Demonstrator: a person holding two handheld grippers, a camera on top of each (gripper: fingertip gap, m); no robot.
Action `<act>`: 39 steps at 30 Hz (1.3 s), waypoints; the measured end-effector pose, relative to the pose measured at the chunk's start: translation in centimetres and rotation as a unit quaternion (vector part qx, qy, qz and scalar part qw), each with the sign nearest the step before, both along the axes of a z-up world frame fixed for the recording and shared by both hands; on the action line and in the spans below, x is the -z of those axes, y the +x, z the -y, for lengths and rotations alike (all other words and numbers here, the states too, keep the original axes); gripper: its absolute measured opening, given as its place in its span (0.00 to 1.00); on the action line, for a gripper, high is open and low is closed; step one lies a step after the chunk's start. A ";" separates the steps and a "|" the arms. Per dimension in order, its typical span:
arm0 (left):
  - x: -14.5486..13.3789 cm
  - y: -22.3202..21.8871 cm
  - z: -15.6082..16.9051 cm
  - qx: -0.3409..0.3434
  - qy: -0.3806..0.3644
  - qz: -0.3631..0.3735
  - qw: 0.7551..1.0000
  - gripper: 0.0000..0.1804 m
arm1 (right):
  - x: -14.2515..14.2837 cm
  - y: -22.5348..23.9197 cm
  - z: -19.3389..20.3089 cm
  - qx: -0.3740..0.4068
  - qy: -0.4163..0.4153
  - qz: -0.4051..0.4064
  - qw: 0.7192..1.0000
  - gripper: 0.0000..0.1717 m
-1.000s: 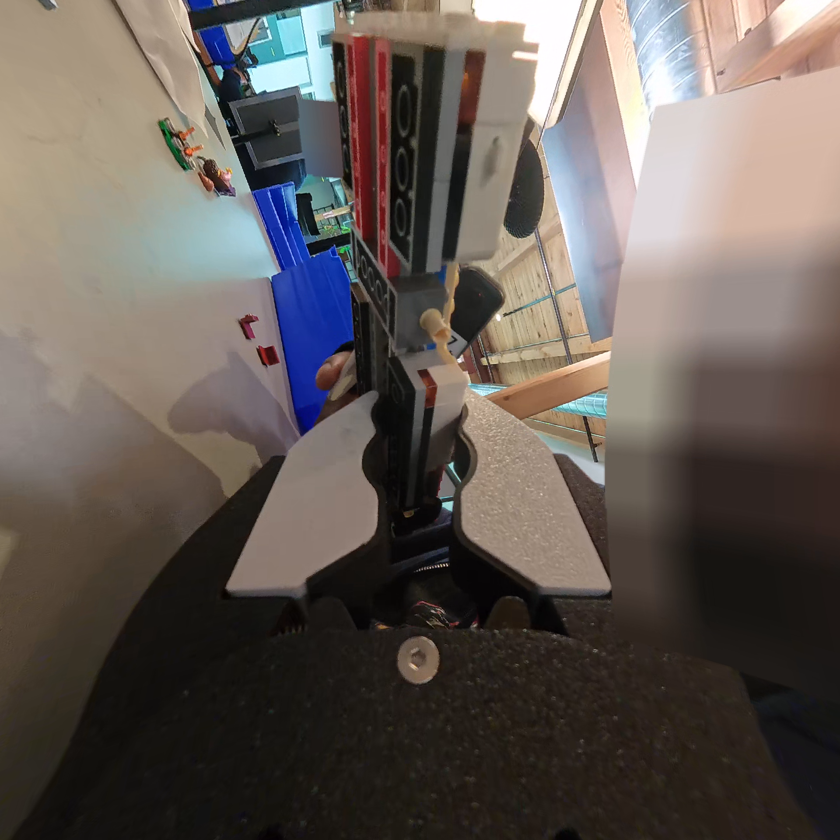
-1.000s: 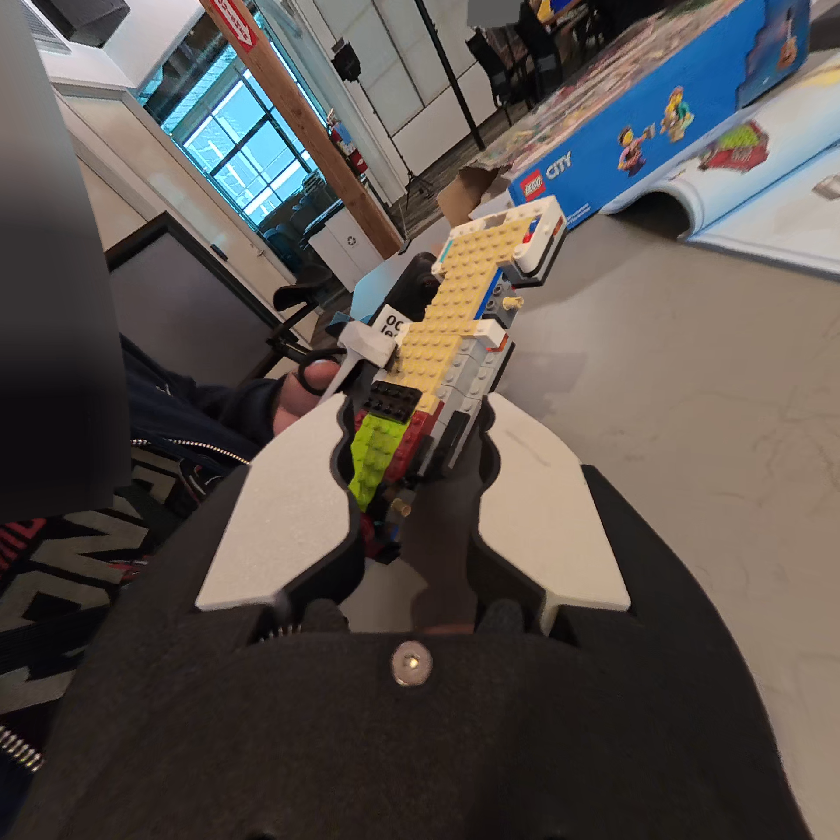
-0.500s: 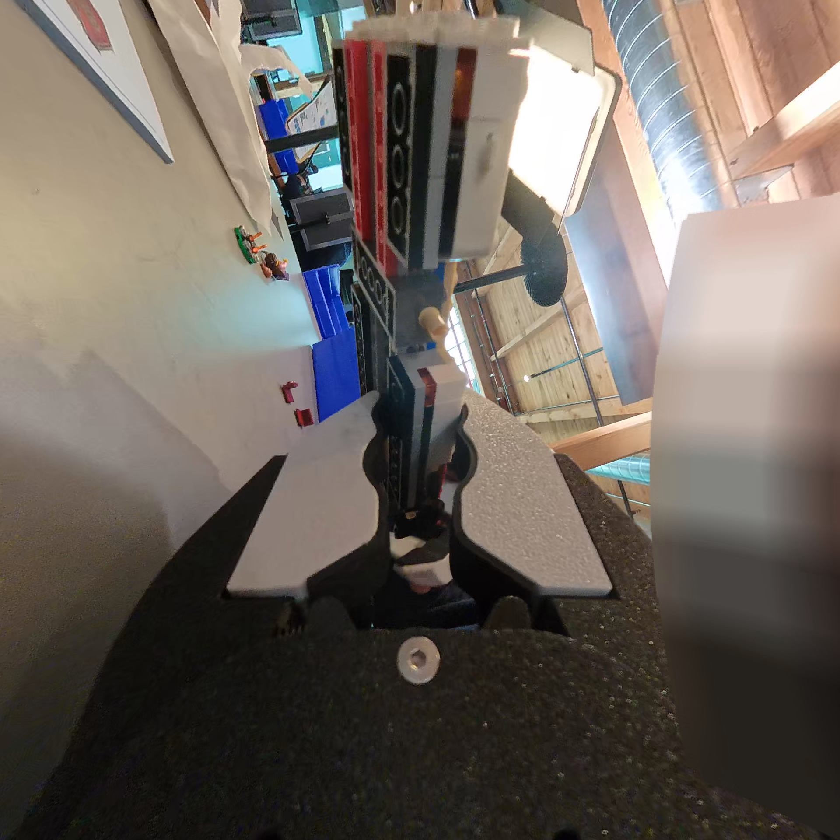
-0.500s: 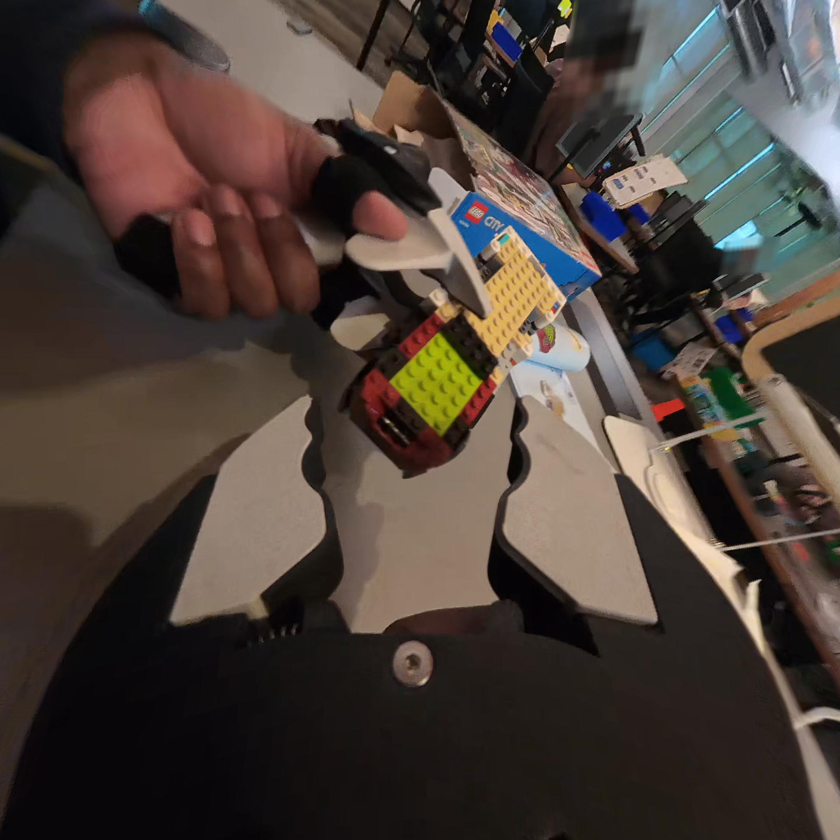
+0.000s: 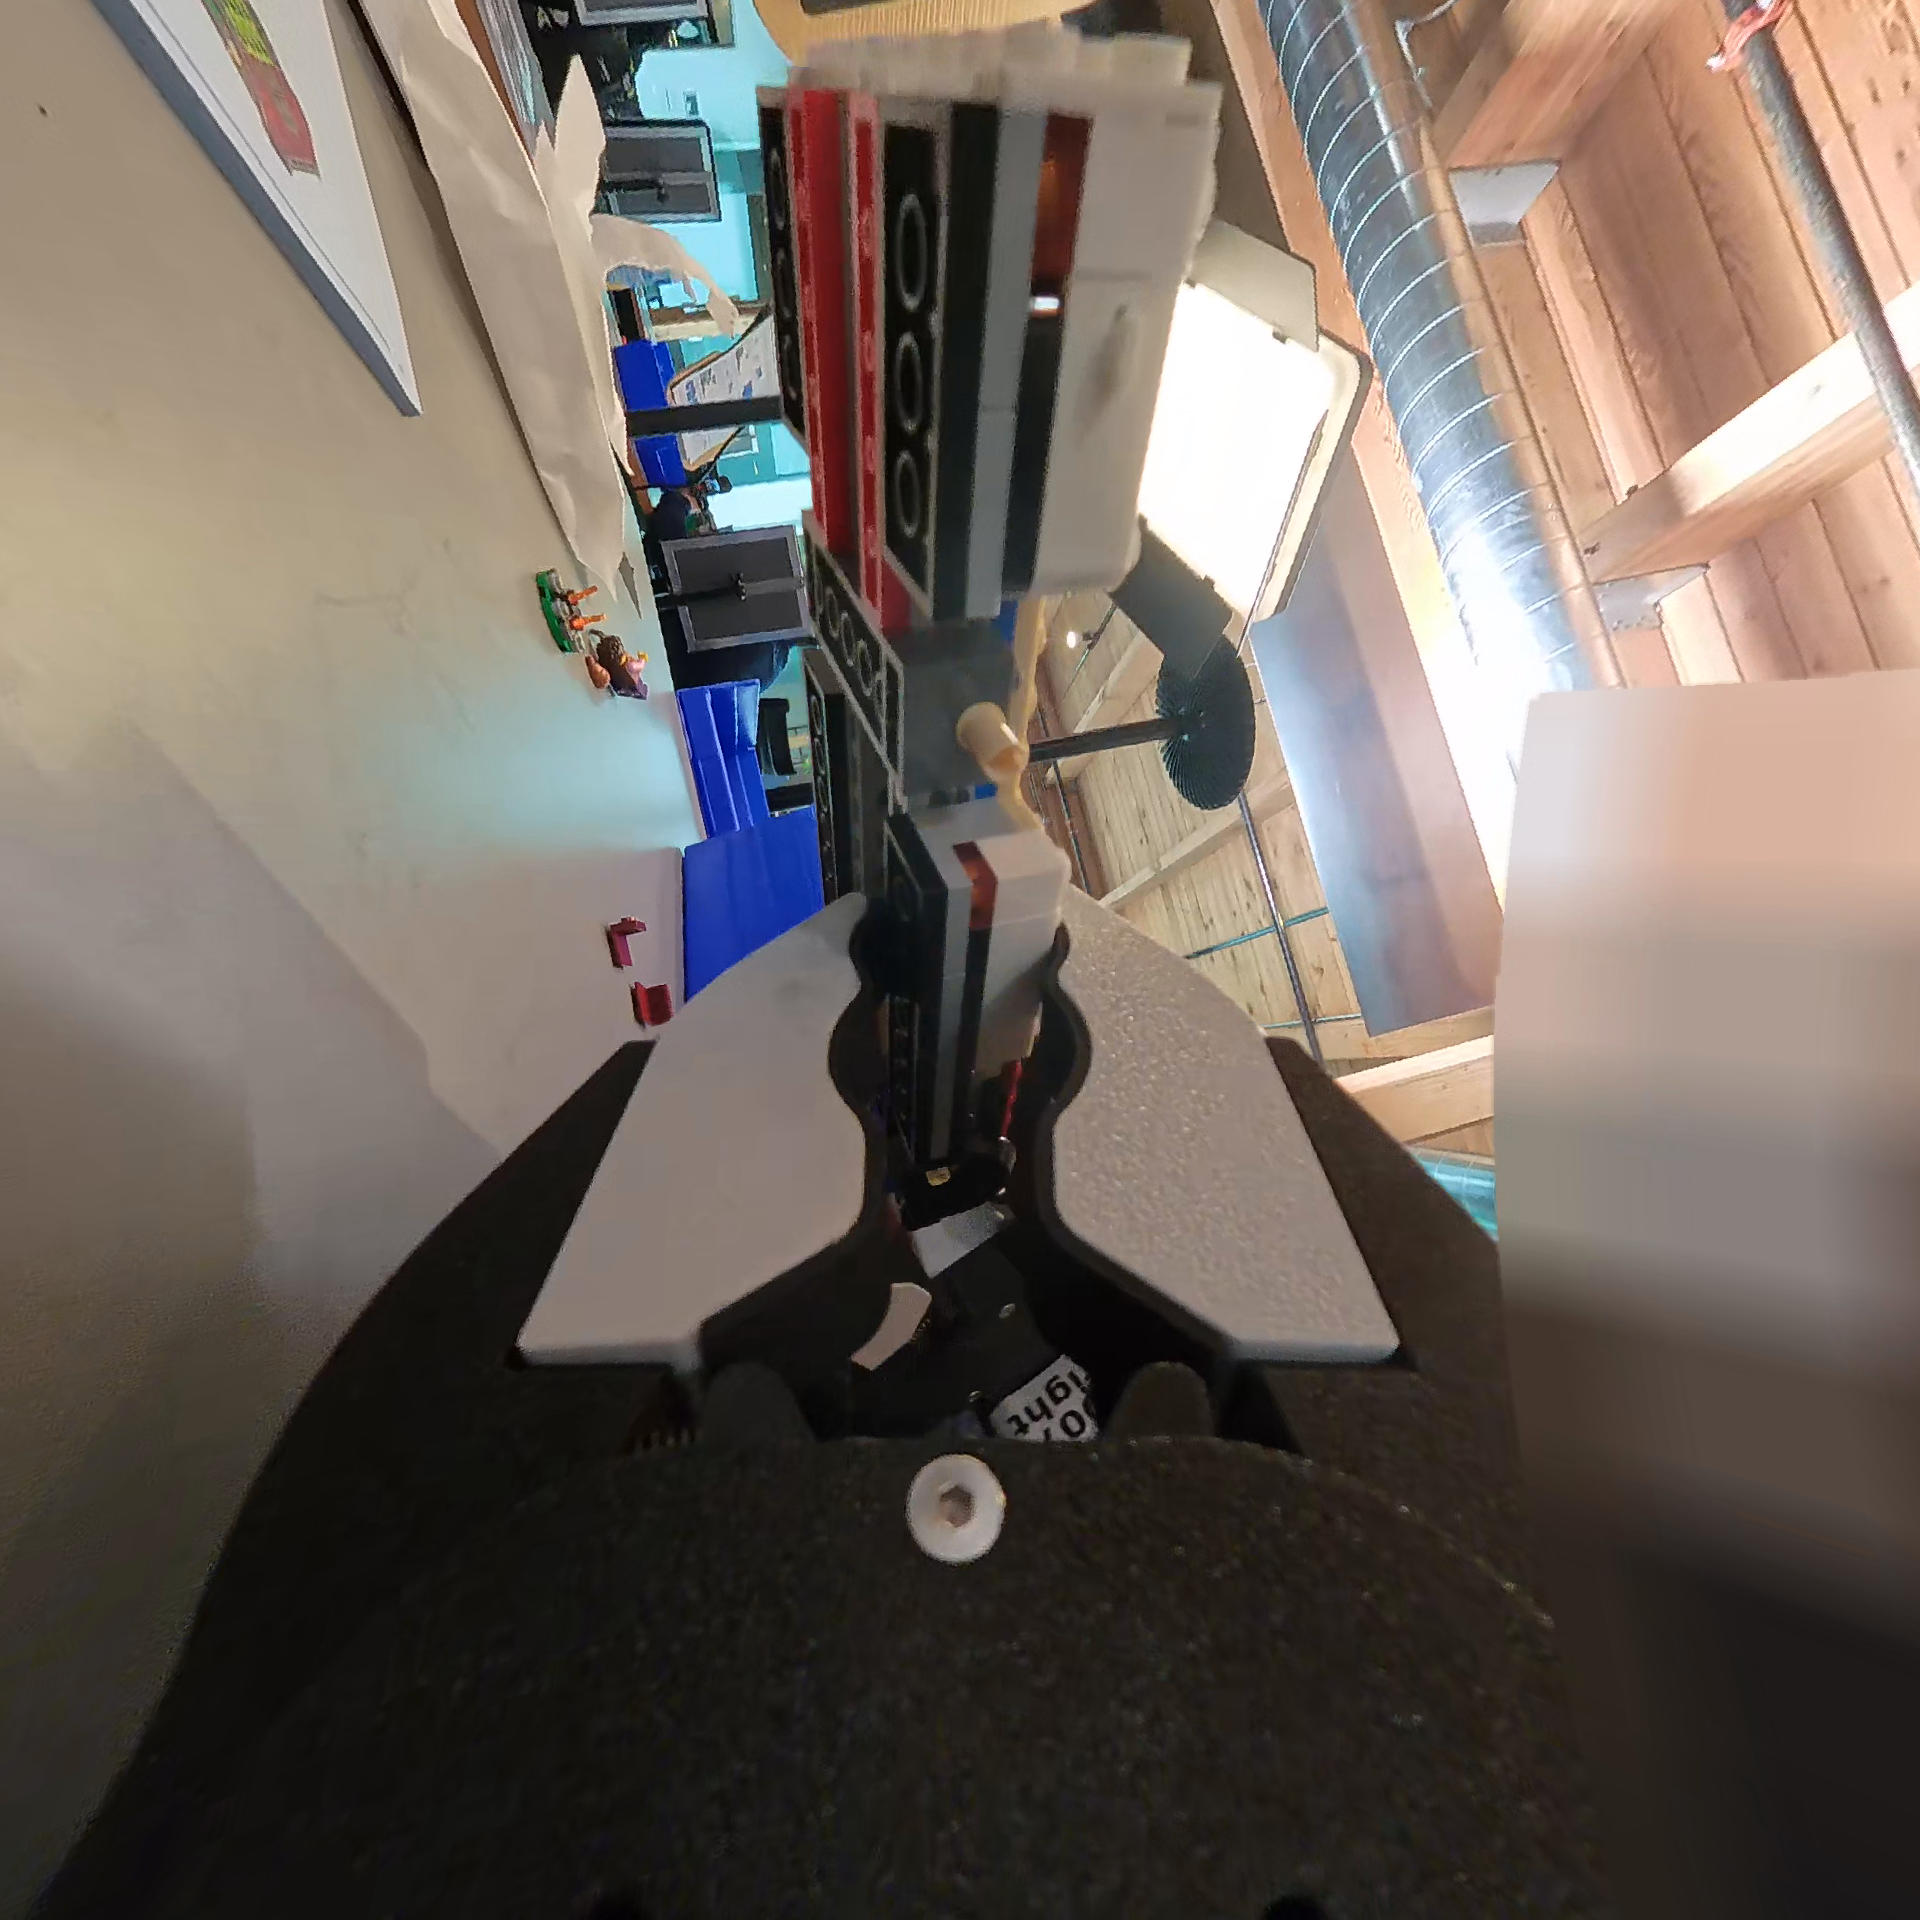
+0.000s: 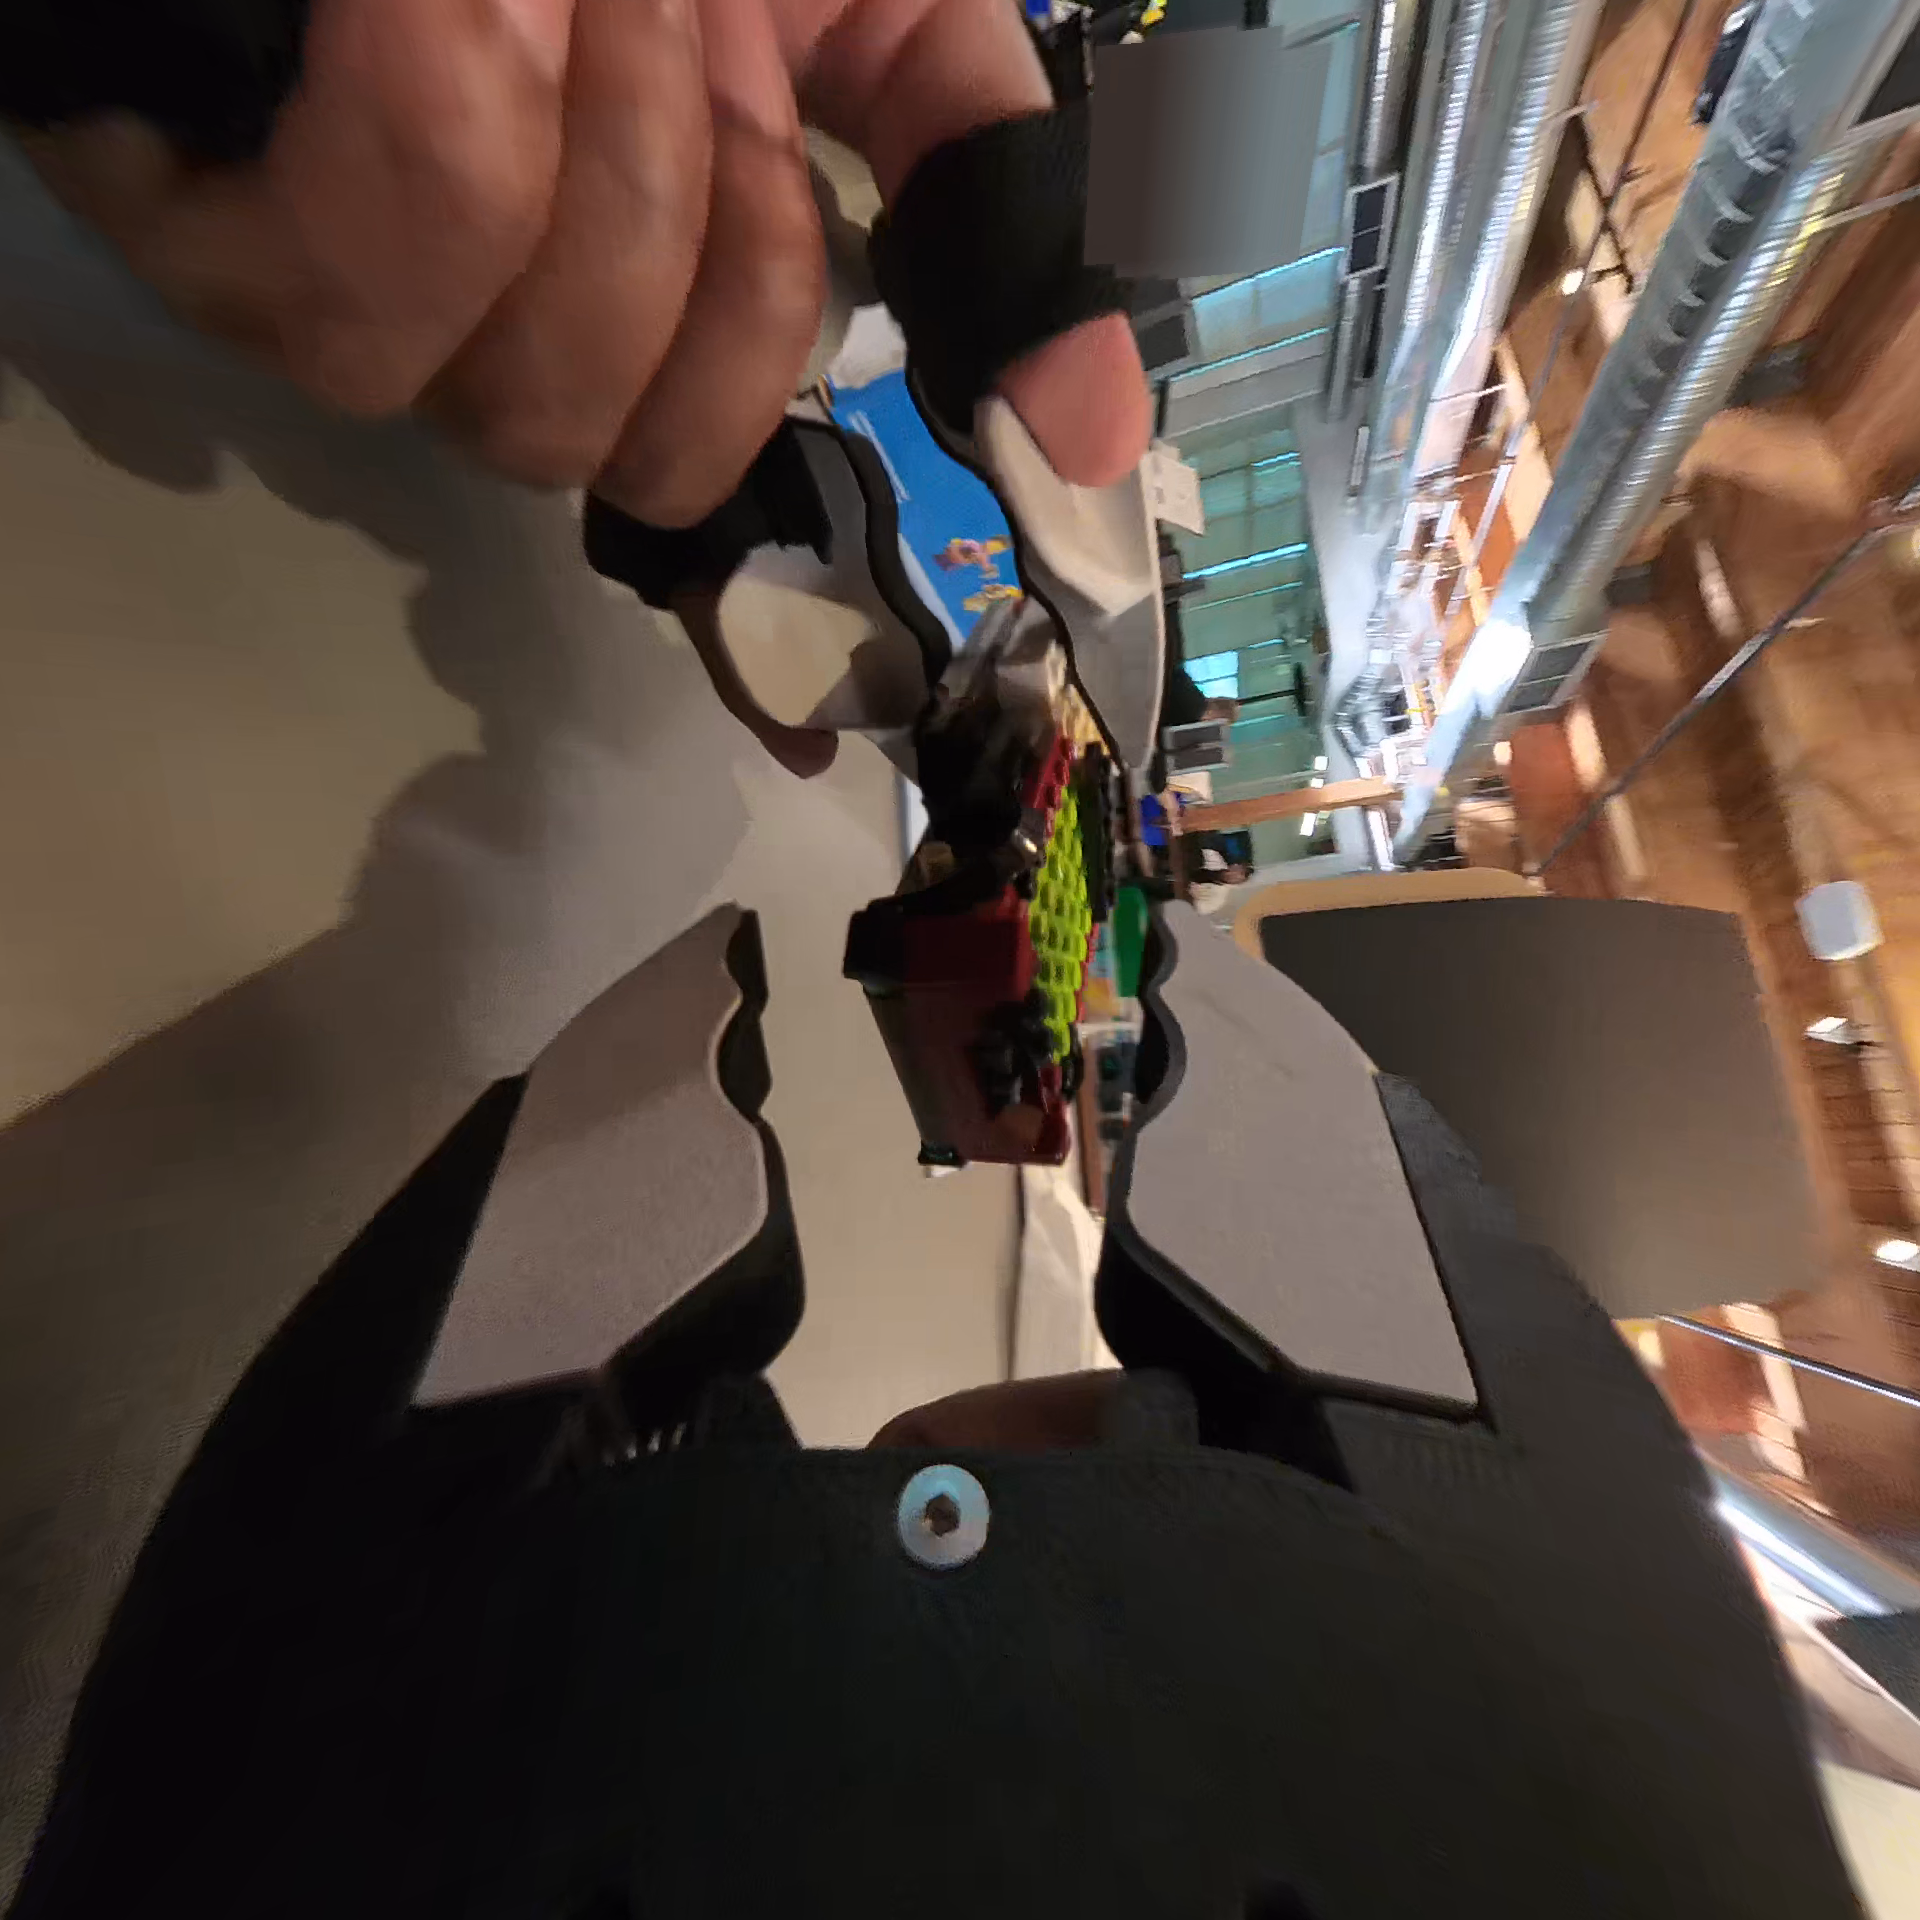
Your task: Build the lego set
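my left gripper (image 5: pixel 961 977) is clamped on a brick model (image 5: pixel 971 395). both grey pads press on its narrow end, one on the black side and one on the white side. the model stands out forward from my fingers, in layers of black, red, grey and white, and it becomes wider at the far end. a small tan peg (image 5: pixel 987 727) sticks out at its middle.

my right gripper (image 6: pixel 951 1023) has its fingers apart. the other end of the same model, dark red with a lime green studded plate (image 6: pixel 1065 935), hangs between them. i see a clear gap between the left pad (image 6: pixel 644 1091) and the red bricks. the green side is very near to the right pad, but i cannot tell if it touches. nothing is squeezed here.

in the right wrist view my left hand (image 6: pixel 582 229) is above, and it holds the other gripper, which grips the model from the top.

the table (image 5: pixel 260 675) is pale grey. on it, well apart from my fingers, lie 2 small dark red pieces (image 5: pixel 636 971) and some little figures on a green plate (image 5: pixel 582 623). a blue box (image 5: pixel 748 883) is just behind my left finger. farther away there are white papers (image 5: pixel 540 260) and an open booklet (image 5: pixel 270 156).
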State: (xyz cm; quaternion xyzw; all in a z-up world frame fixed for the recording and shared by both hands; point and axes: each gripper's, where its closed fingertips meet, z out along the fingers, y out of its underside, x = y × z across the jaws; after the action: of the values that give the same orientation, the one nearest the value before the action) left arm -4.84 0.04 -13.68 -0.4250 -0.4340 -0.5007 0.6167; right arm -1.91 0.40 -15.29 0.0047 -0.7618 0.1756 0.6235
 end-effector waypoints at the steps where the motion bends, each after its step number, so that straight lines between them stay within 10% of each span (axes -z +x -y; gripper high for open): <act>1: -0.1 -0.1 0.1 -0.004 0.002 0.003 1.000 0.14 | -0.3 -0.2 -0.2 0.006 0.004 -0.016 1.000 0.37; 11: -1.8 0.3 -0.1 0.011 0.019 -0.018 1.000 0.14 | -2.6 -1.4 -0.3 0.024 0.041 -0.113 0.992 0.18; 39: -2.6 0.0 -1.3 0.014 -0.087 -0.075 0.993 0.26 | -4.3 -2.2 0.4 0.028 0.101 -0.161 0.981 0.17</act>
State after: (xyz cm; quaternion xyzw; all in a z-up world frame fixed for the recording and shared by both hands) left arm -4.81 1.29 -11.07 -0.5193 -0.4226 -0.4360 0.6013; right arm -4.14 0.00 -10.98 0.0747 -0.6649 0.0769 0.7392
